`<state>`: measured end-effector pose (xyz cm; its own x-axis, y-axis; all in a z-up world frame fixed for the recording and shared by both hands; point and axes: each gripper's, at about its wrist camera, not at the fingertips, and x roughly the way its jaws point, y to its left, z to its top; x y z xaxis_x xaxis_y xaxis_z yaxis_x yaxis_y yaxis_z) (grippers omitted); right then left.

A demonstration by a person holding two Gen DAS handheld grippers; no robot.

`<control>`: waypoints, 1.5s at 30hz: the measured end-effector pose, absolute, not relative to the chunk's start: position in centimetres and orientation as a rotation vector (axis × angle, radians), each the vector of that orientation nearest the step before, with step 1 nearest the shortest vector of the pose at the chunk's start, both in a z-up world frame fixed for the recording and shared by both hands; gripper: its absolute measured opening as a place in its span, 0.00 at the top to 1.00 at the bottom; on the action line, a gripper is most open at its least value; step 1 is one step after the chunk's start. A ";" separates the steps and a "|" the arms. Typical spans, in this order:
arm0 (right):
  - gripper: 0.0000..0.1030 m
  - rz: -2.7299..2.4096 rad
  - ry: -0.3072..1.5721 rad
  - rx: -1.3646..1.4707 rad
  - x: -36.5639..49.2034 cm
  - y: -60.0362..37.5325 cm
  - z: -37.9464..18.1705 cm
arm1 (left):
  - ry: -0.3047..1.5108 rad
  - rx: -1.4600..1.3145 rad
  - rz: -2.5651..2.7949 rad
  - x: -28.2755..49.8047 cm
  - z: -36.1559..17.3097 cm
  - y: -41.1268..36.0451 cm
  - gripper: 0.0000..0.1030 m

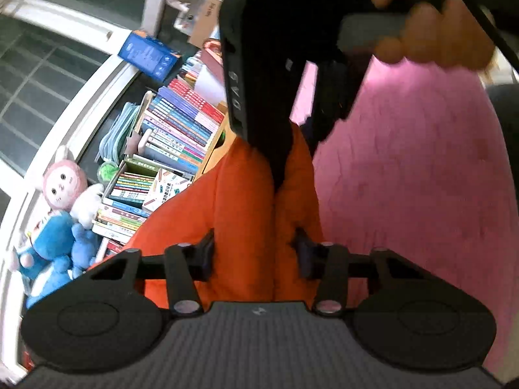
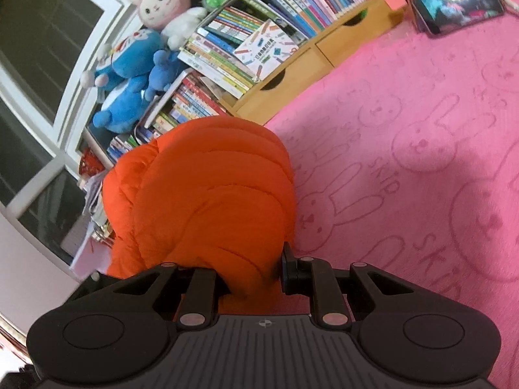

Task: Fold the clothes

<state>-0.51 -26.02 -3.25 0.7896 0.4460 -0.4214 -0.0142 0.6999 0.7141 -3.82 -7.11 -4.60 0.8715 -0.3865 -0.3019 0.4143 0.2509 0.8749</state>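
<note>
An orange puffer jacket (image 1: pixel 240 214) hangs bunched between both grippers above a pink rabbit-print blanket (image 1: pixel 421 178). My left gripper (image 1: pixel 254 256) is shut on a thick fold of the jacket, fingers pressed into its sides. In the left wrist view the other gripper's black body (image 1: pixel 266 64) and the hand holding it sit just beyond, over the jacket's far end. In the right wrist view the jacket (image 2: pixel 201 201) fills the space ahead, and my right gripper (image 2: pixel 249 272) is shut on its near edge; the left finger is buried in fabric.
A wooden shelf (image 2: pixel 292 74) packed with books stands at the blanket's far edge. Plush toys, a blue one (image 2: pixel 126 87) and a pink one (image 2: pixel 162 3), sit by the window. A tablet (image 2: pixel 460 3) leans at the back right. The pink blanket (image 2: pixel 405 162) spreads to the right.
</note>
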 end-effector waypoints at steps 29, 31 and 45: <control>0.81 0.294 0.629 0.811 -0.4 -23.1 -3.5 | -0.020 1.363 -0.388 0.2 -7.1 -5.8 0.39; 0.81 0.285 0.638 0.804 -0.5 -23.4 -4.0 | 0.001 1.367 -0.393 -0.3 -7.2 -5.0 0.49; 0.77 0.300 0.691 0.718 -1.2 -23.1 -5.5 | 0.123 1.310 -0.388 -2.5 -6.9 -1.1 0.62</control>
<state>-1.23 -23.12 -5.54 0.7410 0.4750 -0.4747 -0.0223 0.7239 0.6895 -2.54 -1.07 -6.88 0.9293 -0.2087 -0.3048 0.3462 0.2043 0.9156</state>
